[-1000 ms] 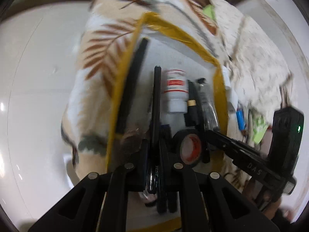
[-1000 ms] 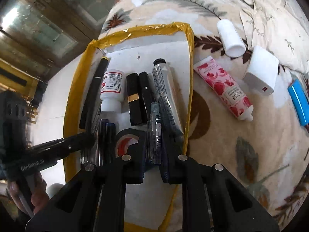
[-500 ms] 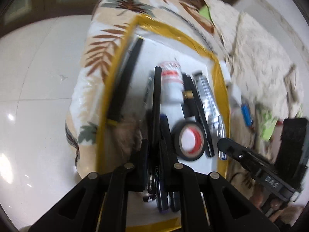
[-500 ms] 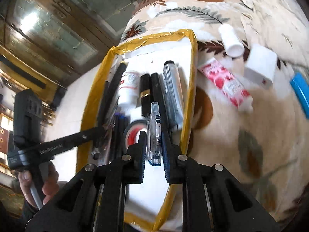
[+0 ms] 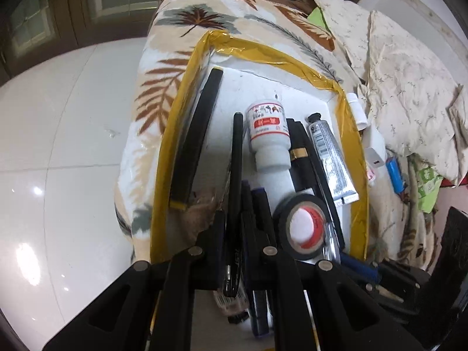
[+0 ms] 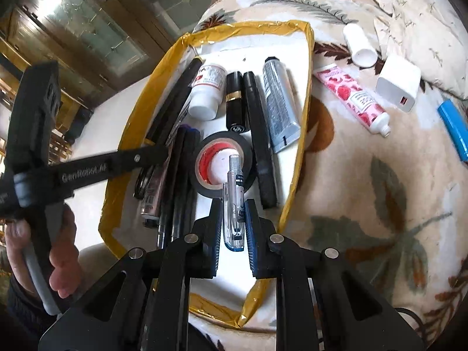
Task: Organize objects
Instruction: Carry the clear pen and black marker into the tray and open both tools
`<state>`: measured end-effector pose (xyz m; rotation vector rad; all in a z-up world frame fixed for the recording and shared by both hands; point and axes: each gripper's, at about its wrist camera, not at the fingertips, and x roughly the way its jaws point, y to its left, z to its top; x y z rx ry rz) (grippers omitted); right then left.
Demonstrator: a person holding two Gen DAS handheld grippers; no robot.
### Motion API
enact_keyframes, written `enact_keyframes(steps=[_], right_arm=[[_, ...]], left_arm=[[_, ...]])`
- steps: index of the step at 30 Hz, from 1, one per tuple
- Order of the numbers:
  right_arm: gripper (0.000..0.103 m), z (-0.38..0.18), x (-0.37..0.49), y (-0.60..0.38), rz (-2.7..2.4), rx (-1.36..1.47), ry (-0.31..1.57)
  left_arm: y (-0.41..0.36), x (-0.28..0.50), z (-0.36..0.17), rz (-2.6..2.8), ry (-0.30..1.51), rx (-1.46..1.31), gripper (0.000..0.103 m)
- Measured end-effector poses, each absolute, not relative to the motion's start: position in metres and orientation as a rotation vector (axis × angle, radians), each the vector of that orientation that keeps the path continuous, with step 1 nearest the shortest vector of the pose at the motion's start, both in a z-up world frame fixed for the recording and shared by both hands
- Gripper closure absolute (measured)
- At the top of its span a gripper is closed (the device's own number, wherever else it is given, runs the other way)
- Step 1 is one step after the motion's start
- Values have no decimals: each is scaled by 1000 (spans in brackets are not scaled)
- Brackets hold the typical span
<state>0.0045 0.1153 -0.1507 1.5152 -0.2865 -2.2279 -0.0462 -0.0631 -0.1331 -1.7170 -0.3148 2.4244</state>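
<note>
White tile floor and dark cabinets ring a leaf-print blanket (image 6: 365, 193), and on it sits a shallow tray (image 6: 307, 67) with a yellow rim, already lined with pens, a white bottle (image 6: 206, 93), a lipstick (image 6: 234, 99), a silver tube (image 6: 278, 102) and a tape roll (image 6: 222, 166).

Clenched between the right gripper (image 6: 232, 222) pads is a clear pen (image 6: 234, 201) — light, stiff, smooth plastic that looks prone to slipping or swivelling if pinched near one end. It is held about its middle, by the clip, which seems the sound place. Its tip points out over the tape roll, above the tray's near half.

Over the tray's left side, the left gripper (image 5: 242, 234) is clamped on a black pen (image 5: 235, 175) — equally slim and rigid, held towards its lower end, with most of its length running up past the white bottle. Dark pens lie just beside it.

Right of the tray, on the blanket, lie a pink tube (image 6: 351, 96), a white charger (image 6: 397, 84), a white cap (image 6: 359, 45) and a blue lighter (image 6: 456, 128).
</note>
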Motion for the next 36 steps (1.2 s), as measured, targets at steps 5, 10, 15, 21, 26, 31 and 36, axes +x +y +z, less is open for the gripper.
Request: enact_keyframes(steps=[5, 10, 15, 21, 26, 31, 36], right_arm=[[88, -154, 4, 107, -2226, 1543, -255], [88, -155, 6, 103, -2218, 1577, -239], [88, -159, 8, 100, -2206, 1625, -235], [88, -159, 12, 103, -2198, 1629, -257], [88, -163, 19, 98, -2162, 1641, -242], [88, -164, 18, 97, -2158, 1633, -258], [87, -164, 16, 100, -2119, 1627, -318]], left_arm=[[-65, -59, -136, 2421, -299, -1723, 95], [-63, -61, -138, 2430, -254, -1726, 95], [-62, -59, -137, 2439, -245, -1722, 95], [-64, -58, -136, 2443, -256, -1715, 95], [-63, -58, -135, 2452, -252, -1710, 94], [-61, -54, -136, 2443, -243, -1716, 93], [-69, -42, -131, 2440, -350, -1713, 93]])
